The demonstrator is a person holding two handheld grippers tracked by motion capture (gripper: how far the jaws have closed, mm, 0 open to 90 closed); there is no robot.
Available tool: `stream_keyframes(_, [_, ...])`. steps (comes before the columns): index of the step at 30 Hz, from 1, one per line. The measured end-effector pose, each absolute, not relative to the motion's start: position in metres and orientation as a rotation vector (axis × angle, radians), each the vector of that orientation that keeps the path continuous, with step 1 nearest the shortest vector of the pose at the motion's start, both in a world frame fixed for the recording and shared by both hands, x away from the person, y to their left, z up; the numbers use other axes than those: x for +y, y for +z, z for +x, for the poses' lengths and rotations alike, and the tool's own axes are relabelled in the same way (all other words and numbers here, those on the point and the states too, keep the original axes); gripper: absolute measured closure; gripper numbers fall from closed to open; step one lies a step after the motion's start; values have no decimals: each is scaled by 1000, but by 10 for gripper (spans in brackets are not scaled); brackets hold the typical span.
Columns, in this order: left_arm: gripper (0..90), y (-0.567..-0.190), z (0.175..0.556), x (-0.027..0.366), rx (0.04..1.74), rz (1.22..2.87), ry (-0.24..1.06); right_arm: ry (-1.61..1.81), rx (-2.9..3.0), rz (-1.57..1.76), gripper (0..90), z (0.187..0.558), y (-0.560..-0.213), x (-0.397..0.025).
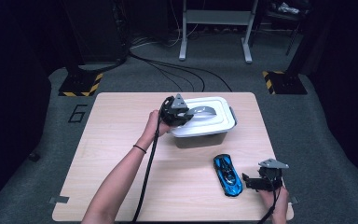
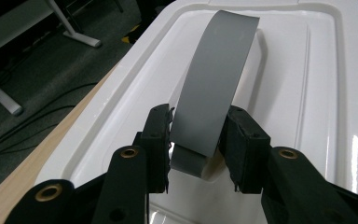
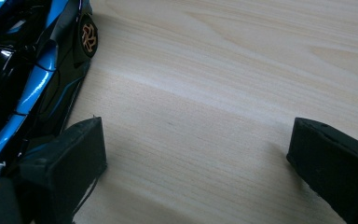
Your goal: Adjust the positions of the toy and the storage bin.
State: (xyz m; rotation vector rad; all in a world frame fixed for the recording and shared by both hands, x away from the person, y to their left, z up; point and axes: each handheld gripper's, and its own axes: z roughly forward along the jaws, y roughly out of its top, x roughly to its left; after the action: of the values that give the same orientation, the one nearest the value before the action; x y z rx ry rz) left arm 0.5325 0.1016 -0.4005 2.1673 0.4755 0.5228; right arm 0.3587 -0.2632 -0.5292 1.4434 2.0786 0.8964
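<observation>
Black cables (image 1: 177,70) cross the grey floor (image 1: 307,130) beyond the wooden table (image 1: 116,140).

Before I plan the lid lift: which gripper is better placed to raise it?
Left. The left gripper already has its jaws on either side of the grey handle on the white lid; the right gripper sits open beside the blue toy car.

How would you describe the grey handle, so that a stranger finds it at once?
On the wooden table stands a white lidded box at the far middle. Across its lid arches a flat grey handle, the only grey band there, with the left gripper closed around it.
</observation>
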Motion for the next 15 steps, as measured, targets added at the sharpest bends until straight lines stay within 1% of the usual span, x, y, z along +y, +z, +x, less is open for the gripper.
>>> stream_keyframes(9, [629,-400,529,120,481,2163,484,894,2082,1447,39,359,-529,-264])
stream_keyframes(11, [607,-400,528,121,511,2151,475,890,2083,1446,37,359,-529,-264])
stream_keyframes(12, [530,-399,528,122,531,2147,484,895,2080,1462,26,360,-528,-263])
stream_keyframes(13, [432,-398,527,122,557,2142,479,904,2092,1476,8,361,-527,-264])
stream_keyframes(14, [377,-398,526,123,574,2121,479,925,2095,1494,0,362,-526,-266])
stream_keyframes(15, [350,-397,525,126,576,2125,484,963,2091,1528,0,362,-525,-268])
